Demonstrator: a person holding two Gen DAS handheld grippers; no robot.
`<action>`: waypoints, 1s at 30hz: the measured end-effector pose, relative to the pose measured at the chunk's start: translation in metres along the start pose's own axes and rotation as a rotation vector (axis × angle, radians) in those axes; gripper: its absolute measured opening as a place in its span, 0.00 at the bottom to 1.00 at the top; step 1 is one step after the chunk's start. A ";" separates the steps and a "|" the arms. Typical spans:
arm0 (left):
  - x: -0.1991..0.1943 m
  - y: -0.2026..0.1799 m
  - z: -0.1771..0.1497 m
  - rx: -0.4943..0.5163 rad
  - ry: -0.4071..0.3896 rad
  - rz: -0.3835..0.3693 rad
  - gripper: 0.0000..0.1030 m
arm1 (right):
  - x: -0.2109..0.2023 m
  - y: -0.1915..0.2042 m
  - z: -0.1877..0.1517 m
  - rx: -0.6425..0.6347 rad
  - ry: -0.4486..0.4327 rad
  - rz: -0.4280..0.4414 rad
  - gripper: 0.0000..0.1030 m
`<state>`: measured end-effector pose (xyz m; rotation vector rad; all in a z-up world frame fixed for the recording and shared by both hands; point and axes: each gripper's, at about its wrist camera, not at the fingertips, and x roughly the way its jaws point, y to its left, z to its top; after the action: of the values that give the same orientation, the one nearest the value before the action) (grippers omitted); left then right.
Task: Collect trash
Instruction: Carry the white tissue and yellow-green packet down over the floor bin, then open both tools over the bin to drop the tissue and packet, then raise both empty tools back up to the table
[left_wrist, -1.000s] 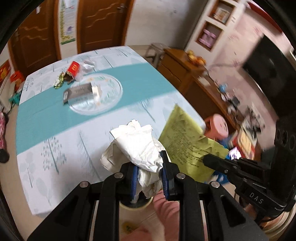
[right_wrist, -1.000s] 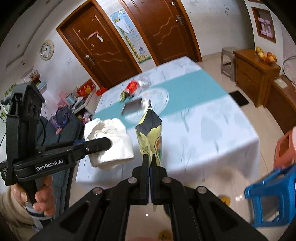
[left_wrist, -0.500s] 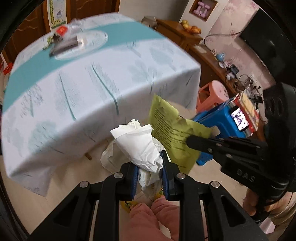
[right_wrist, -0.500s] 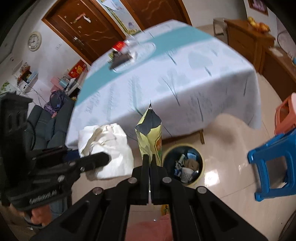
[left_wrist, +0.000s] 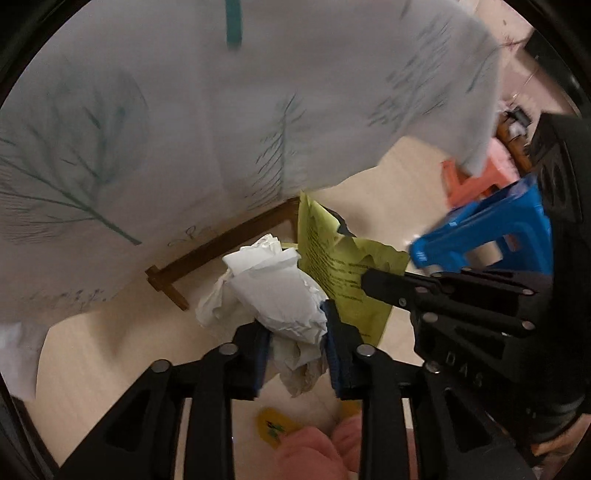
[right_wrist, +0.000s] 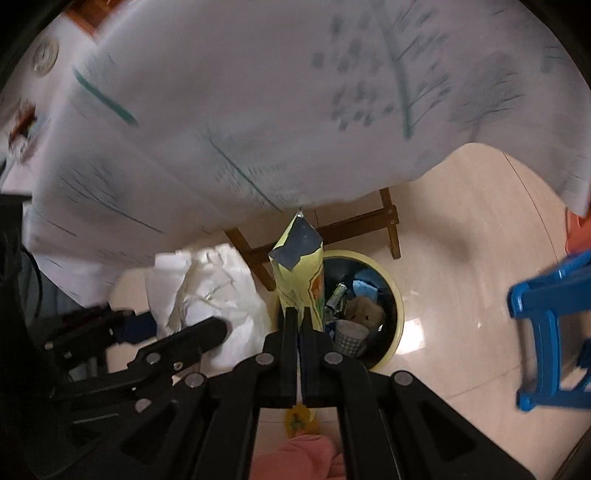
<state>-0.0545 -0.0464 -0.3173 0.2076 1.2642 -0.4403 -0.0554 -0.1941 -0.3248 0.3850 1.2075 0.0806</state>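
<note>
Here, right hand-held gripper (left_wrist: 364, 282) lettered "DAS"

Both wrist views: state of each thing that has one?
Left gripper: jaws just been opening, crumpled tissue still between the pads.
Right gripper: shut on the torn yellow wrapper.
Trash bin: open, part full.
Tablecloth: hanging over the table edge.

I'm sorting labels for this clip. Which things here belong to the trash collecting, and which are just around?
Part of the job:
- crumpled white paper, between the left gripper's just-widened jaws
- yellow snack bag, pinched in the right gripper
- trash bin, already holding rubbish

Just around:
- tablecloth
- blue stool
- orange stool
</note>
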 end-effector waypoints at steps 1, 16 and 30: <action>0.011 0.003 -0.001 -0.001 -0.006 0.022 0.34 | 0.013 -0.001 0.001 -0.014 0.013 -0.017 0.01; 0.013 0.051 -0.004 -0.186 -0.158 0.084 0.89 | 0.013 -0.008 0.024 -0.031 -0.068 -0.114 0.48; -0.086 0.051 0.004 -0.205 -0.180 0.067 0.89 | -0.067 0.041 0.042 -0.084 -0.085 -0.096 0.48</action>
<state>-0.0493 0.0151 -0.2389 0.0353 1.1129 -0.2637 -0.0356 -0.1840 -0.2387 0.2545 1.1330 0.0313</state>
